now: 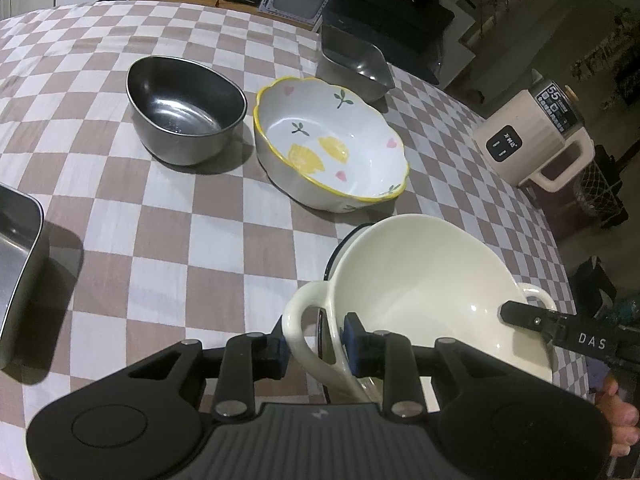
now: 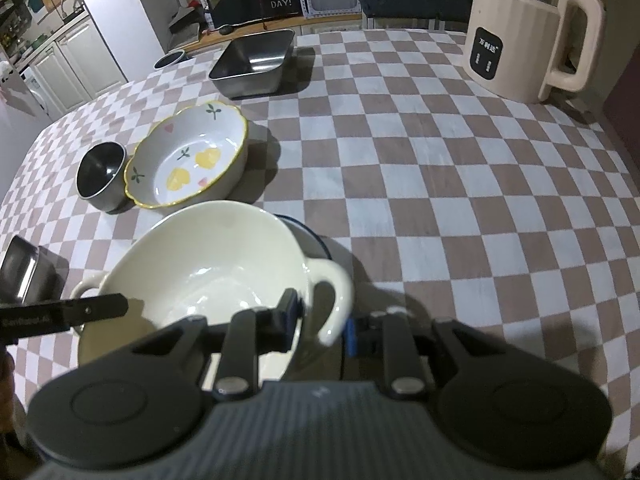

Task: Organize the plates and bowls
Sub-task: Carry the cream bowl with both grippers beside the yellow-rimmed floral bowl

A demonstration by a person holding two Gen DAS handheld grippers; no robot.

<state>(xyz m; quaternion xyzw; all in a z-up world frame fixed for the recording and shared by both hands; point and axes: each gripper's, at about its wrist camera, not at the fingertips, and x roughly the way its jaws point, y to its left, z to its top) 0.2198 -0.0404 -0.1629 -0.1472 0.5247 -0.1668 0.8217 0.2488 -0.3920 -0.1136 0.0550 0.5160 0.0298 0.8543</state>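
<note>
A cream two-handled bowl [image 1: 420, 280] [image 2: 200, 264] hangs tilted just above a white dish with a dark blue rim [image 2: 316, 242] [image 1: 352, 238], most of which it hides. My left gripper [image 1: 316, 344] is shut on the bowl's left handle [image 1: 298, 320]. My right gripper [image 2: 320, 326] is shut on the other handle [image 2: 334, 280]. Each gripper's far finger shows at the opposite rim in the other view. Further back stand a scalloped bowl with lemons and a yellow rim [image 1: 332, 140] [image 2: 188, 160] and a round steel bowl [image 1: 186, 108] [image 2: 100, 176], side by side.
A checkered cloth [image 2: 440, 184] covers the table. One steel rectangular tray [image 1: 356, 60] [image 2: 252, 64] sits at the back, another [image 1: 16, 264] [image 2: 24, 268] at the left edge. A cream electric jug [image 2: 528, 36] [image 1: 532, 132] stands at the far right corner.
</note>
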